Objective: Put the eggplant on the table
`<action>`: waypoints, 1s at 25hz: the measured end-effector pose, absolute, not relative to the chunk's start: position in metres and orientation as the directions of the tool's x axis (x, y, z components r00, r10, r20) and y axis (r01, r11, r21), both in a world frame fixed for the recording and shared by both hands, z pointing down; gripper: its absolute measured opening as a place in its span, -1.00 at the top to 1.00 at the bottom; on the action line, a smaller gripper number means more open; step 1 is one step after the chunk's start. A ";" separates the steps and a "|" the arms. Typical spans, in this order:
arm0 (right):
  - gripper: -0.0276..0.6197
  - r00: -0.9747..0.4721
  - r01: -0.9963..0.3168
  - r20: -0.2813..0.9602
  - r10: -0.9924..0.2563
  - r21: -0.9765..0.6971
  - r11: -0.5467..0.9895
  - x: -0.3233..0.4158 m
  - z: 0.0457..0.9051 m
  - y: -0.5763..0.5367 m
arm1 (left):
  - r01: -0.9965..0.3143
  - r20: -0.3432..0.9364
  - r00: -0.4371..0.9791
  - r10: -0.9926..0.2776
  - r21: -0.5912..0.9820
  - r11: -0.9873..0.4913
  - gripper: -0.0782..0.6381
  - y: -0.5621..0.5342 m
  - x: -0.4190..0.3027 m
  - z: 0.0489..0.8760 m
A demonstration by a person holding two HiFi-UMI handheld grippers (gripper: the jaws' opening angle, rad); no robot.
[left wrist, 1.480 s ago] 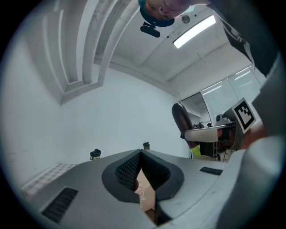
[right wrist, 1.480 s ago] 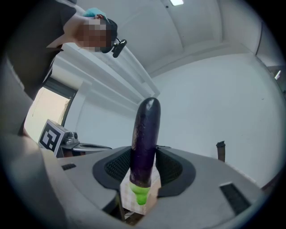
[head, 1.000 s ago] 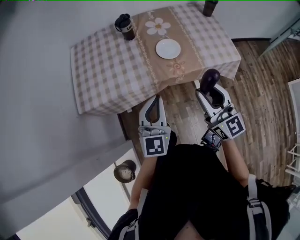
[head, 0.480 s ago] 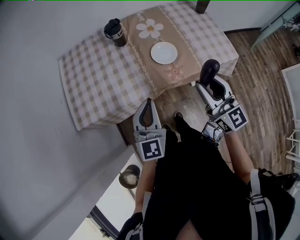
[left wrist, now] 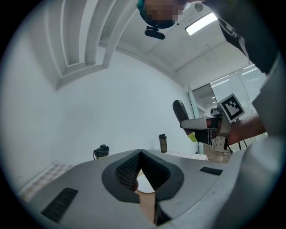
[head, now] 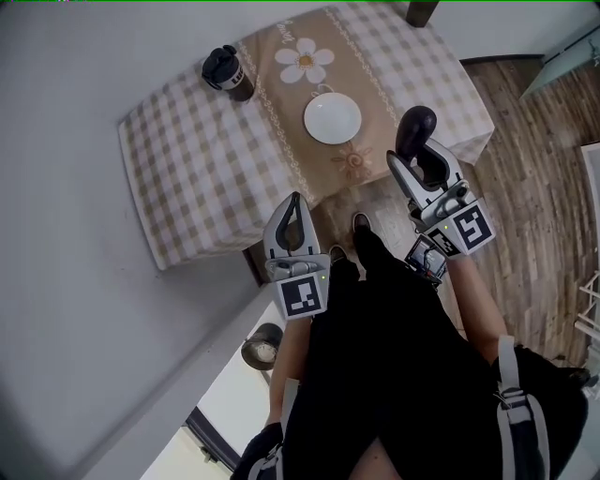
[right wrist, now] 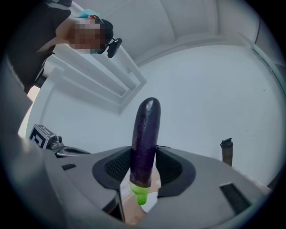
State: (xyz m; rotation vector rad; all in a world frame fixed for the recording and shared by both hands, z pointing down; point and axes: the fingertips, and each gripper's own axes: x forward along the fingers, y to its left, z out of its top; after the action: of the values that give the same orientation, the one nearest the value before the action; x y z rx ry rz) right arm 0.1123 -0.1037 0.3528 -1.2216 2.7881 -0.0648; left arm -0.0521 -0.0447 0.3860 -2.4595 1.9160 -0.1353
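A dark purple eggplant [right wrist: 145, 138] with a green stem end stands upright between the jaws of my right gripper [right wrist: 144, 167], which is shut on it. In the head view the eggplant [head: 415, 129] pokes up from the right gripper [head: 420, 161] over the near right edge of the table [head: 187, 159] with its checked cloth. My left gripper [head: 295, 208] is shut and holds nothing; it hangs just off the table's near edge. In the left gripper view its jaws [left wrist: 139, 167] meet at the tips.
On the table stand a white plate [head: 332, 118], a black lidded mug [head: 225, 73] and a dark bottle [head: 420, 11] at the far edge. White wall runs along the left. Wood floor [head: 534, 178] lies to the right. The person's feet [head: 361, 225] are near the table.
Both grippers have moved towards the table; the eggplant is now over the table's near right edge. Grips are unchanged.
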 end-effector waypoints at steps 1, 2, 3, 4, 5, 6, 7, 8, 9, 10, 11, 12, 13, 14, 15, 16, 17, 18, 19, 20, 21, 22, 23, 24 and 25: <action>0.37 -0.676 -0.728 -0.077 -0.733 -0.079 0.681 0.117 0.354 -0.111 | -0.967 0.056 0.239 -0.969 -0.078 -0.243 0.82 -0.052 -0.047 0.387; 0.37 -0.678 -0.726 -0.084 -0.730 -0.081 0.683 0.122 0.355 -0.118 | -0.967 0.056 0.235 -0.970 -0.089 -0.239 0.82 -0.059 -0.042 0.388; 0.37 -0.680 -0.723 -0.089 -0.728 -0.084 0.685 0.127 0.356 -0.125 | -0.967 0.055 0.230 -0.972 -0.096 -0.234 0.82 -0.065 -0.038 0.387; 0.37 -0.682 -0.720 -0.090 -0.726 -0.089 0.688 0.130 0.357 -0.133 | -0.969 0.054 0.223 -0.973 -0.100 -0.228 0.82 -0.072 -0.036 0.386; 0.37 -0.687 -0.716 -0.086 -0.722 -0.092 0.692 0.130 0.357 -0.143 | -0.971 0.055 0.214 -0.975 -0.098 -0.218 0.82 -0.079 -0.036 0.384; 0.37 -0.696 -0.708 -0.076 -0.714 -0.092 0.700 0.128 0.355 -0.155 | -0.975 0.056 0.201 -0.978 -0.090 -0.205 0.82 -0.087 -0.039 0.380; 0.37 -0.708 -0.698 -0.060 -0.703 -0.085 0.711 0.124 0.350 -0.168 | -0.979 0.056 0.185 -0.981 -0.080 -0.189 0.82 -0.096 -0.043 0.375; 0.37 -0.723 -0.687 -0.042 -0.690 -0.072 0.723 0.118 0.346 -0.181 | -0.983 0.057 0.169 -0.984 -0.068 -0.173 0.82 -0.104 -0.047 0.371; 0.37 -0.734 -0.677 -0.025 -0.679 -0.057 0.734 0.114 0.342 -0.192 | -0.986 0.058 0.155 -0.986 -0.055 -0.158 0.82 -0.111 -0.050 0.369; 0.37 -0.739 -0.672 -0.015 -0.673 -0.048 0.739 0.112 0.341 -0.198 | -0.988 0.060 0.147 -0.987 -0.044 -0.150 0.81 -0.115 -0.052 0.370; 0.37 -0.736 -0.676 -0.016 -0.677 -0.046 0.735 0.112 0.343 -0.199 | -0.987 0.062 0.152 -0.986 -0.043 -0.155 0.82 -0.116 -0.053 0.373; 0.37 -0.725 -0.687 -0.025 -0.688 -0.051 0.725 0.114 0.347 -0.196 | -0.984 0.065 0.167 -0.984 -0.054 -0.171 0.82 -0.115 -0.053 0.378; 0.37 -0.712 -0.699 -0.036 -0.701 -0.058 0.713 0.117 0.352 -0.193 | -0.979 0.069 0.187 -0.980 -0.070 -0.191 0.81 -0.114 -0.051 0.382; 0.37 -0.702 -0.709 -0.044 -0.711 -0.061 0.703 0.120 0.356 -0.191 | -0.975 0.070 0.202 -0.977 -0.084 -0.207 0.82 -0.115 -0.048 0.386; 0.37 -0.695 -0.715 -0.048 -0.717 -0.061 0.697 0.124 0.358 -0.192 | -0.972 0.068 0.211 -0.975 -0.091 -0.217 0.82 -0.117 -0.045 0.389; 0.37 -0.691 -0.718 -0.049 -0.721 -0.059 0.693 0.125 0.358 -0.195 | -0.970 0.063 0.218 -0.974 -0.093 -0.223 0.82 -0.121 -0.043 0.389; 0.37 -0.690 -0.720 -0.048 -0.722 -0.056 0.692 0.125 0.357 -0.197 | -0.970 0.056 0.222 -0.973 -0.093 -0.227 0.81 -0.124 -0.043 0.389; 0.37 -0.690 -0.720 -0.046 -0.722 -0.050 0.692 0.123 0.357 -0.199 | -0.969 0.050 0.225 -0.973 -0.091 -0.229 0.82 -0.128 -0.044 0.387; 0.37 -0.691 -0.720 -0.044 -0.721 -0.044 0.692 0.120 0.356 -0.201 | -0.969 0.047 0.228 -0.973 -0.091 -0.232 0.81 -0.130 -0.046 0.386; 0.37 -0.691 -0.721 -0.042 -0.722 -0.038 0.692 0.117 0.355 -0.203 | -0.968 0.043 0.231 -0.972 -0.091 -0.234 0.81 -0.133 -0.049 0.384; 0.37 -0.689 -0.723 -0.039 -0.724 -0.032 0.690 0.115 0.354 -0.205 | -0.967 0.037 0.234 -0.971 -0.091 -0.237 0.81 -0.136 -0.052 0.382; 0.37 -0.687 -0.725 -0.037 -0.726 -0.025 0.688 0.112 0.352 -0.207 | -0.966 0.032 0.238 -0.971 -0.092 -0.240 0.81 -0.138 -0.054 0.380; 0.37 -0.686 -0.727 -0.035 -0.727 -0.017 0.686 0.110 0.351 -0.209 | -0.965 0.029 0.242 -0.970 -0.093 -0.243 0.82 -0.140 -0.056 0.379; 0.37 -0.685 -0.728 -0.034 -0.728 -0.009 0.685 0.108 0.350 -0.212 | -0.965 0.028 0.244 -0.969 -0.093 -0.246 0.81 -0.142 -0.058 0.379; 0.37 -0.684 -0.729 -0.032 -0.728 -0.005 0.685 0.107 0.350 -0.213 | -0.964 0.029 0.246 -0.969 -0.093 -0.248 0.81 -0.144 -0.059 0.379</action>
State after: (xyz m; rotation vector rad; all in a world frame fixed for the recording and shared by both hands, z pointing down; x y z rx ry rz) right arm 0.1065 -0.2134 0.3500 -1.2346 2.8543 0.0133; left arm -0.0593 -0.1439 0.3790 -2.4347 1.8912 -0.1233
